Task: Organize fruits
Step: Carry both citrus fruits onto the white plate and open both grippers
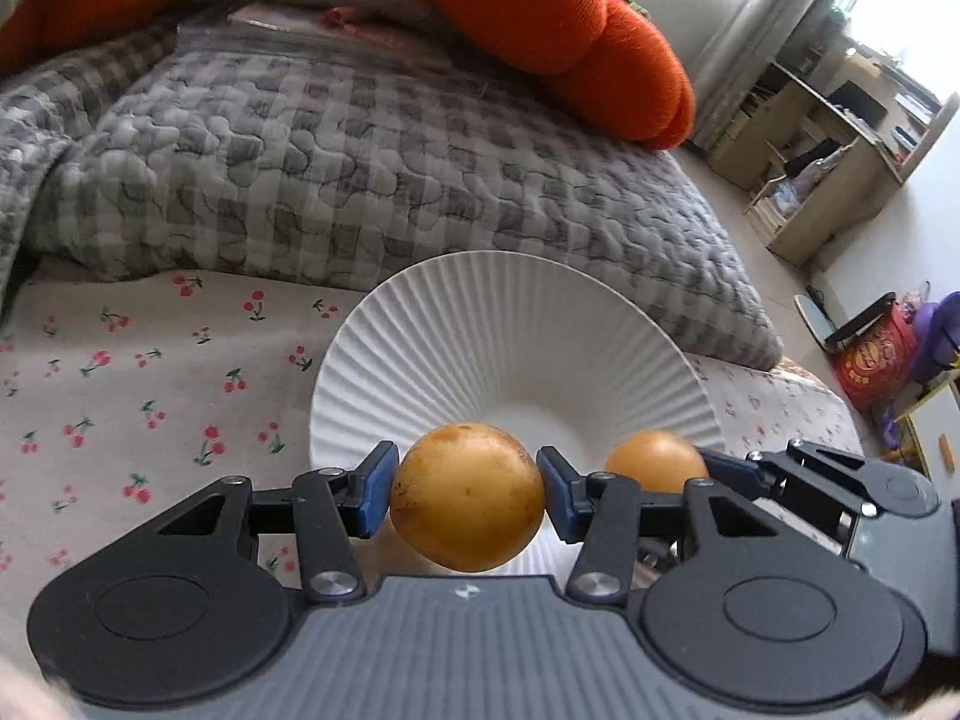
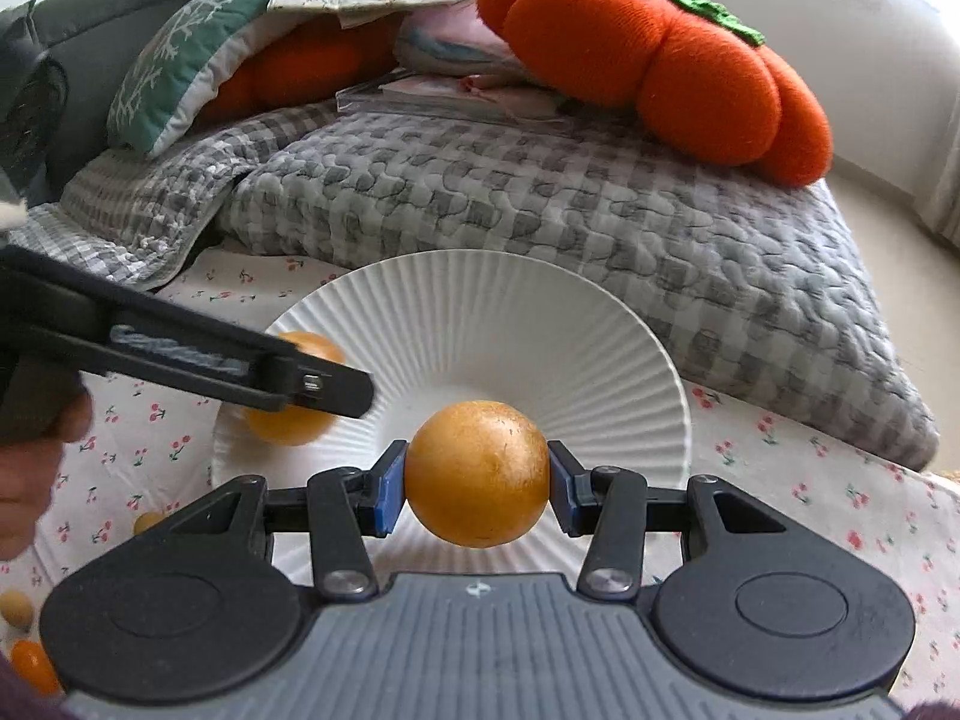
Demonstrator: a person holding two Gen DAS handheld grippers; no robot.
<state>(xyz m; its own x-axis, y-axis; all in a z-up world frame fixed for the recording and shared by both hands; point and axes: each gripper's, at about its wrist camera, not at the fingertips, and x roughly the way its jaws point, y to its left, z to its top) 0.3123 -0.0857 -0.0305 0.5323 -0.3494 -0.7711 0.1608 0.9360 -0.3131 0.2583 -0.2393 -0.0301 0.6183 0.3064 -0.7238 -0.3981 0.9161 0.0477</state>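
Observation:
My left gripper (image 1: 468, 495) is shut on a yellow-orange round fruit (image 1: 468, 498) with brown specks, held over the near rim of a white ribbed plate (image 1: 510, 324) on the cherry-print sheet. My right gripper (image 2: 477, 483) is shut on a second orange fruit (image 2: 478, 474), also above the plate (image 2: 480, 312). In the left wrist view the right gripper (image 1: 714, 468) and its fruit (image 1: 654, 459) show at the right. In the right wrist view the left gripper (image 2: 300, 384) reaches in from the left, half hiding its fruit (image 2: 294, 420).
A grey checked quilt (image 1: 360, 168) lies folded just behind the plate, with an orange pumpkin cushion (image 2: 660, 60) on it. Small orange fruits (image 2: 30, 660) lie on the sheet at lower left. A hand (image 2: 30, 480) holds the left gripper. Shelves and floor clutter (image 1: 840, 150) stand at far right.

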